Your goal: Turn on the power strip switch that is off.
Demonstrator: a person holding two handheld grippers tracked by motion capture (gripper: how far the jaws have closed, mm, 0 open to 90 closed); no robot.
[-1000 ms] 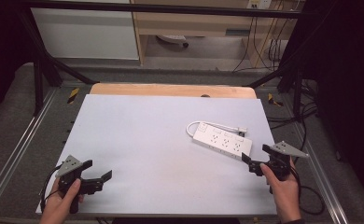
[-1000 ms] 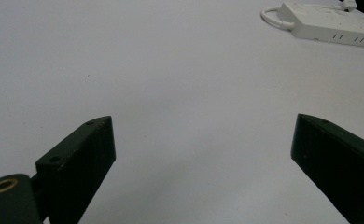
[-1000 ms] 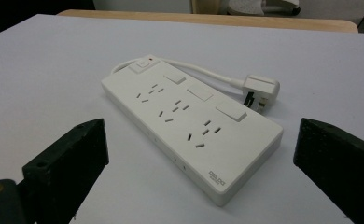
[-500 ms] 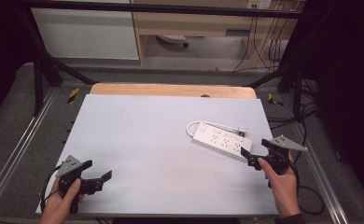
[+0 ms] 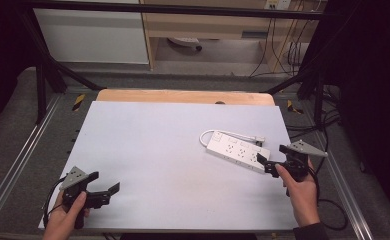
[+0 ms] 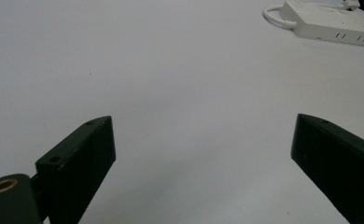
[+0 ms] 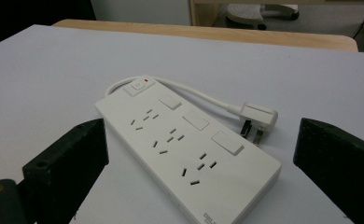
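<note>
High view: right tool held wide open, empty, just beside the near right end of the white power strip; left tool also spread open and empty, well apart at the near left of the surface. Strip lies flat on the right half, long axis running from far left to near right, cord looped along its far side.

Left gripper view: jaws gaping over bare surface, nothing between them; strip far off at top right.

Right gripper view: jaws wide apart, straddling the near end of the strip without touching. Switch end points away, sockets face up, plug resting just beside the right edge. Likely rigid, light, smooth plastic, a bit slippery; best gripped across the narrow width on the two long side walls, mindful of the trailing cord dragging.
</note>
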